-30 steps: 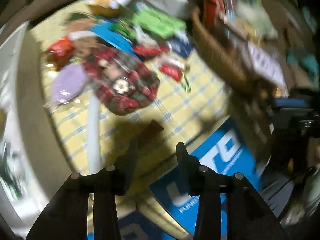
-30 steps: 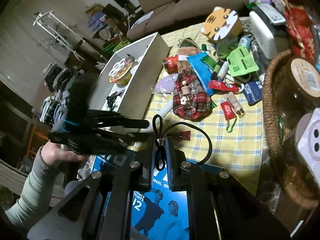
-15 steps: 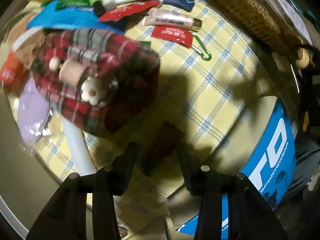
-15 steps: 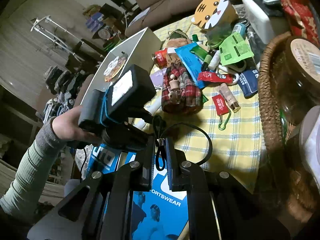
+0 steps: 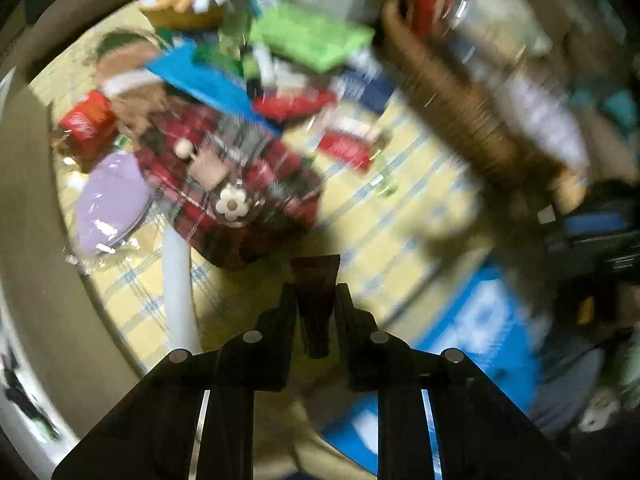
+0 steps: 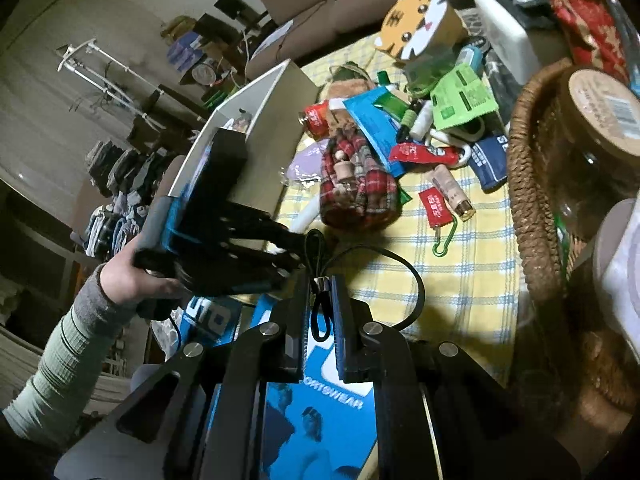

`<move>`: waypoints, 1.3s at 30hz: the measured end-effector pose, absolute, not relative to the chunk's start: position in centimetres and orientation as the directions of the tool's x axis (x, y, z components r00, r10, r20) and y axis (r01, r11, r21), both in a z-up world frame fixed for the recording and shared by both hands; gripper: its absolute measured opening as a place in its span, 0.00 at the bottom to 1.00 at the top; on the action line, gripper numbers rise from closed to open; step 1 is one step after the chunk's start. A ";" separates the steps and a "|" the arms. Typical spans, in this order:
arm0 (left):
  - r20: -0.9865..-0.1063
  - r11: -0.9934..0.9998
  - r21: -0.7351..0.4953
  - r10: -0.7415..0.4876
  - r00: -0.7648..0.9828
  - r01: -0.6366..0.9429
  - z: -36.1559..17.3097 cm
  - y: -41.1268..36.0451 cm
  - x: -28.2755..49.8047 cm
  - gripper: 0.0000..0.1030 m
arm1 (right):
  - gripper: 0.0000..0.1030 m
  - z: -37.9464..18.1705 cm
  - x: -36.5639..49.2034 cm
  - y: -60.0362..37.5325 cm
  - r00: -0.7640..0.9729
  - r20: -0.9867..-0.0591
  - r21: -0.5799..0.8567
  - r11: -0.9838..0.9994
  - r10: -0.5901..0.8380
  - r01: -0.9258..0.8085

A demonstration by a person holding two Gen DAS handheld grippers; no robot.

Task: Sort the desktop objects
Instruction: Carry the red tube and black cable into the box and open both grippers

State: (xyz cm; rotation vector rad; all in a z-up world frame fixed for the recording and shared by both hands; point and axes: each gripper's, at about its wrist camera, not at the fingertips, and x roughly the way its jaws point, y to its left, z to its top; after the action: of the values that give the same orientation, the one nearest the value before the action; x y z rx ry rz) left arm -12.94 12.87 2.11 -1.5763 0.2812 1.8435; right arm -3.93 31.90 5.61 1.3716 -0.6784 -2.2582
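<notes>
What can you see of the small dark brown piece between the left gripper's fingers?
The dark brown piece is a small flat tab, wider at its far end and narrowing toward the camera. It looks dull, maybe leather or card; blur hides detail. The left gripper has just closed its jaws on it, holding it lengthwise above the yellow checked cloth, near the plaid pouch.

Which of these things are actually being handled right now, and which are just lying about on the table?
In hand:
- dark red tube, clamped in the left gripper, whose jaws have just closed on it
- black cord, pinched in the right gripper

Just lying about:
- plaid pouch
- tiger box
- red tag with green clip
- wicker basket
- white bin
</notes>
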 end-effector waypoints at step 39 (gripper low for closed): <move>-0.943 -0.982 -0.139 0.170 -0.285 -0.124 3.3 -26.6 -19.6 0.18 | 0.10 3.4 -26.6 -6.3 -0.181 -0.746 0.625 -0.767 -0.641 0.142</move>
State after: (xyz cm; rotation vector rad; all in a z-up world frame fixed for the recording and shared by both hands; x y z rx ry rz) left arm -19.58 -26.60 3.28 -1.7548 -0.0571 2.3803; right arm -26.58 -6.33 3.38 1.5731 -0.5784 -1.9935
